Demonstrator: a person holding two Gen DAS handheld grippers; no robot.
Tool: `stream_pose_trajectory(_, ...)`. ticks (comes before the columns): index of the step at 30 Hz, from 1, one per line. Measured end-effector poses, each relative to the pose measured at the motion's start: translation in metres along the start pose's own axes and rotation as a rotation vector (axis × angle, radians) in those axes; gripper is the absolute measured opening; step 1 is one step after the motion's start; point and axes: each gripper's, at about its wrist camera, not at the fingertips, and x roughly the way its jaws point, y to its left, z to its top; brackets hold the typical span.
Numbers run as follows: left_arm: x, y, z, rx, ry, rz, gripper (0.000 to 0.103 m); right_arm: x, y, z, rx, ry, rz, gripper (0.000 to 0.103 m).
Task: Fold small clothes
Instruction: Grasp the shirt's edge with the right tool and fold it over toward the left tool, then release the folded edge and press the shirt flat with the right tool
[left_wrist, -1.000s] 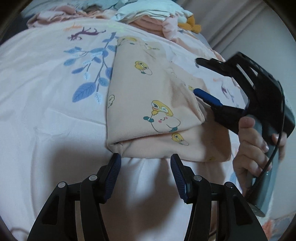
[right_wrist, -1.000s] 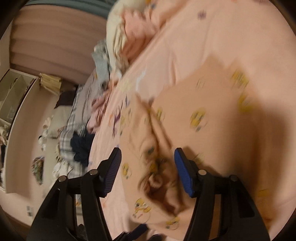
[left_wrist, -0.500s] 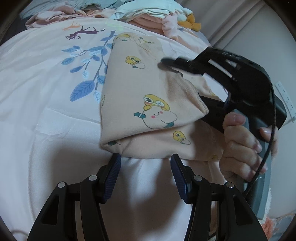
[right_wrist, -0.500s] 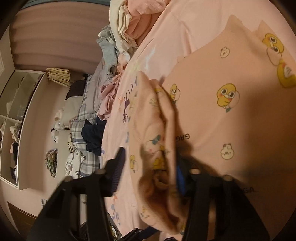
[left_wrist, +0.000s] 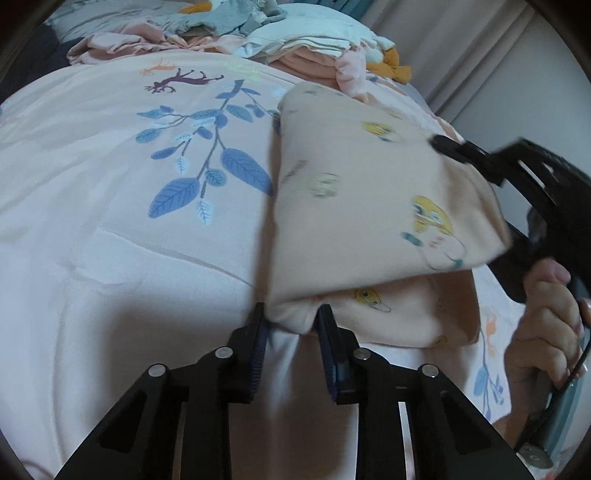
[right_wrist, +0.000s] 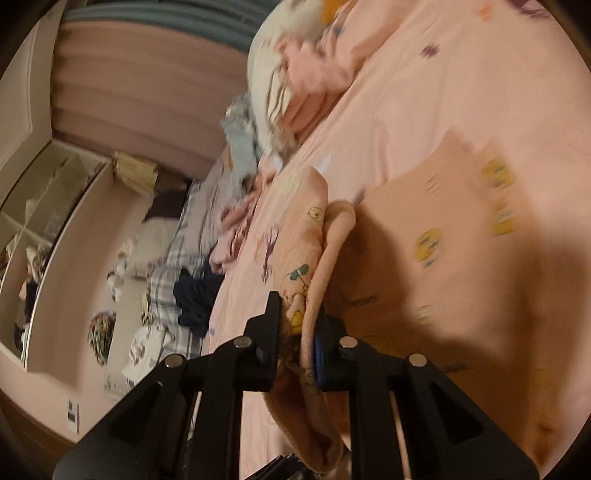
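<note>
A peach garment with yellow cartoon chicks (left_wrist: 373, 206) lies folded on the pink bedspread (left_wrist: 110, 229). My left gripper (left_wrist: 291, 317) is shut on its near left corner. My right gripper (right_wrist: 299, 314) is shut on the garment's edge (right_wrist: 314, 258) and lifts the top layer off the bed. In the left wrist view the right gripper (left_wrist: 524, 192) stands at the garment's right side, held by a hand (left_wrist: 543, 328). The garment's underside is hidden.
A heap of other clothes (left_wrist: 295, 40) lies at the far end of the bed. In the right wrist view more clothes (right_wrist: 295, 70) are piled, a dark garment (right_wrist: 195, 295) lies on a plaid cloth, and shelves (right_wrist: 40, 206) stand at the left.
My left gripper moved forward and closed on the garment's near corner. My right gripper closed on the garment's edge and raised the top layer.
</note>
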Motion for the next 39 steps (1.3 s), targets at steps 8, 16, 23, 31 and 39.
stream_pose_trajectory(8,0.002,-0.010,-0.003,0.069,-0.030,0.051,0.023,-0.053,-0.025,0.009,0.034,-0.088,-0.097,0.015)
stream_pose_trajectory(16,0.003,-0.016,-0.004,0.108,-0.034,0.111,0.023,-0.043,-0.053,0.002,0.005,0.017,-0.401,0.020)
stream_pose_trajectory(23,-0.038,-0.021,0.001,0.156,-0.085,0.024,0.023,-0.067,-0.048,0.003,0.023,-0.058,-0.384,0.027)
stream_pose_trajectory(31,-0.044,-0.043,0.010,0.213,-0.191,-0.127,0.023,-0.076,-0.004,-0.014,-0.115,-0.071,-0.311,0.027)
stream_pose_trajectory(39,0.014,-0.057,-0.008,0.317,-0.015,0.092,0.023,-0.011,-0.018,-0.056,-0.313,0.234,-0.577,0.024)
